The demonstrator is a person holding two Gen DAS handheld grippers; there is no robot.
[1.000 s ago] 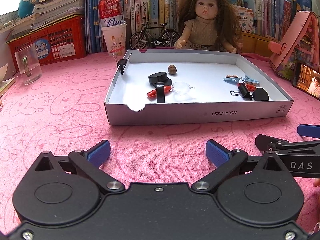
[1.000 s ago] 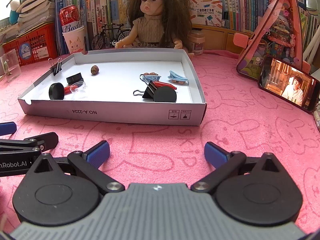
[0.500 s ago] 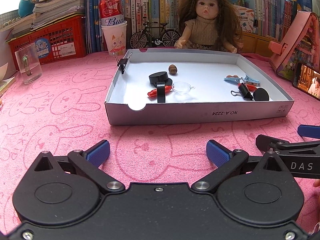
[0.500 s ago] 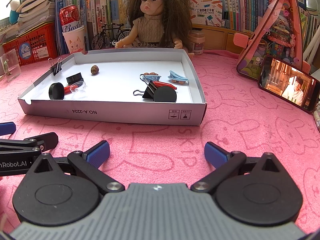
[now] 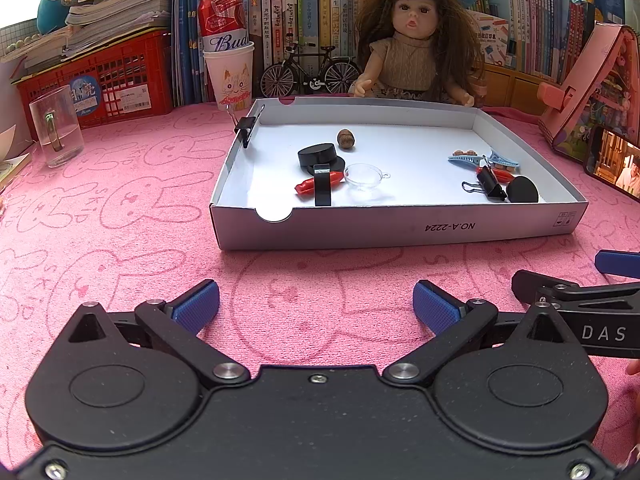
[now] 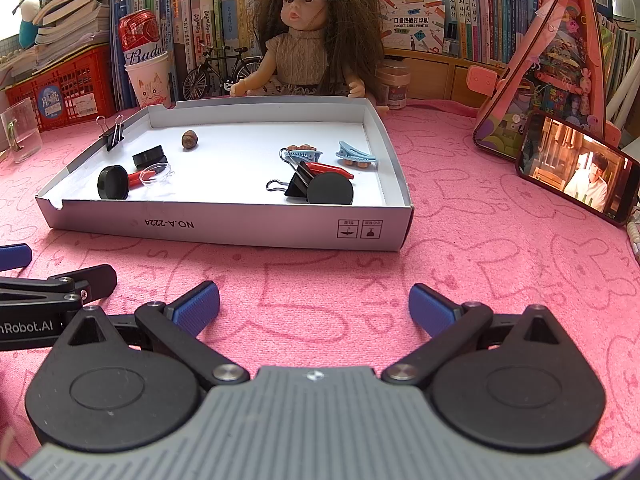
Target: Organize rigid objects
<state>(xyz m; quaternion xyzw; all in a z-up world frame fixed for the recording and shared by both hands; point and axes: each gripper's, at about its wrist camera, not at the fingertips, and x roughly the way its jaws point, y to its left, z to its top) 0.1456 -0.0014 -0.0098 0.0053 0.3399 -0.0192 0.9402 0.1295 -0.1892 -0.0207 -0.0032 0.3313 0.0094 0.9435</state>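
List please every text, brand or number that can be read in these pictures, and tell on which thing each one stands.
"NO.A-2224", upside down: front wall of the white box
"Bud", rest hidden: red can in the paper cup
"DAS": right gripper, seen from the left wrist
"nRobot.AI", start cut off: left gripper, seen from the right wrist
"POCKET LABEL PRINTER": printer carton
Book spines, crate labels: too small to read.

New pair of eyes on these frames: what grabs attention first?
Probably the long-haired doll in a beige knit top, seated against the bookshelf just behind the shallow white cardboard tray. Next, the tray's scatter of small items, like the black binder clip beside a black round disc near its right end. Both the left gripper and right gripper sit open and empty over the pink bunny-print cloth.
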